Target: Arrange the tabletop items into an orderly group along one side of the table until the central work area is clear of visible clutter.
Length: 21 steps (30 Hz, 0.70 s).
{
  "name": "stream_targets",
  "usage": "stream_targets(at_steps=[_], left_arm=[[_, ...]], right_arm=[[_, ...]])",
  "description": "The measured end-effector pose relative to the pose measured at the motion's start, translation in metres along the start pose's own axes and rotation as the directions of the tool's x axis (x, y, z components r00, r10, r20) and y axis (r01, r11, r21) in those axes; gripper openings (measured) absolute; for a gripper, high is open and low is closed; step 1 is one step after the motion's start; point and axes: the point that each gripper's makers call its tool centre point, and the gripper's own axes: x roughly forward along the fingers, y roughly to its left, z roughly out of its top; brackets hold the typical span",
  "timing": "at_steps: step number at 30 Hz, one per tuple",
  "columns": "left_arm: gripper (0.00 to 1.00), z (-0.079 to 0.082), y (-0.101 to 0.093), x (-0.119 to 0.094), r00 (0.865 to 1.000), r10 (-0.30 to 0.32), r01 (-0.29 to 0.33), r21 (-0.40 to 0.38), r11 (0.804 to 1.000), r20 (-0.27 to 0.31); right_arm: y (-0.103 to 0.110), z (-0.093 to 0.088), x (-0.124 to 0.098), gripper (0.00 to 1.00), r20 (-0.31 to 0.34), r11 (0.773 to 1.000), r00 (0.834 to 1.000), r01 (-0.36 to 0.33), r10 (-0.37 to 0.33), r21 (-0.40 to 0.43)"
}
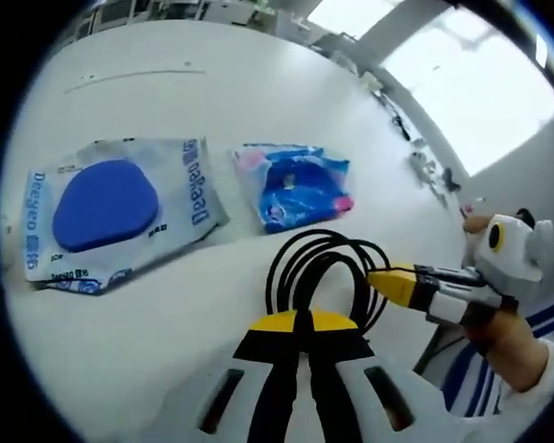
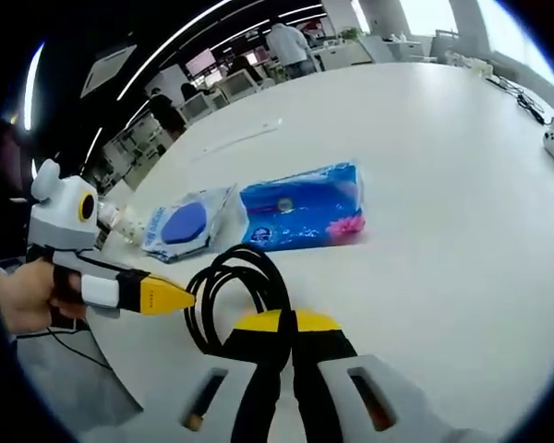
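Tabletop items lie grouped on your white round table [image 1: 258, 101]: a clear packet holding a blue pad [image 1: 111, 212], beside it a blue printed tissue pack [image 2: 305, 208], nearer you a coiled black cable [image 2: 235, 291]. Your left tool [image 1: 303, 323] and right tool [image 2: 291, 328] each have jaws pressed together, meeting at the cable.

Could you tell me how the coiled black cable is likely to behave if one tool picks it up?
The black cable is loosely looped on the white table, so it will probably sag and partly uncoil when lifted by one strand. It looks thin and light for its spread. Its smooth round jacket may slip between closed jaws, so gripping several loops together seems safer.
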Motion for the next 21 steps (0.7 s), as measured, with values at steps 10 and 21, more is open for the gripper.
stream_targets(at_steps=[10, 21], left_arm=[[0.00, -0.002, 0.004, 0.003, 1.000, 0.011, -0.011, -0.023, 1.000, -0.009], [0.00, -0.004, 0.006, 0.008, 1.000, 0.016, -0.016, -0.036, 0.999, -0.011]], right_arm=[[-0.008, -0.003, 0.017, 0.00, -0.032, 1.000, 0.999, -0.007, 0.008, 0.006], [-0.013, -0.009, 0.025, 0.00, -0.047, 1.000, 0.999, -0.004, 0.005, 0.008]])
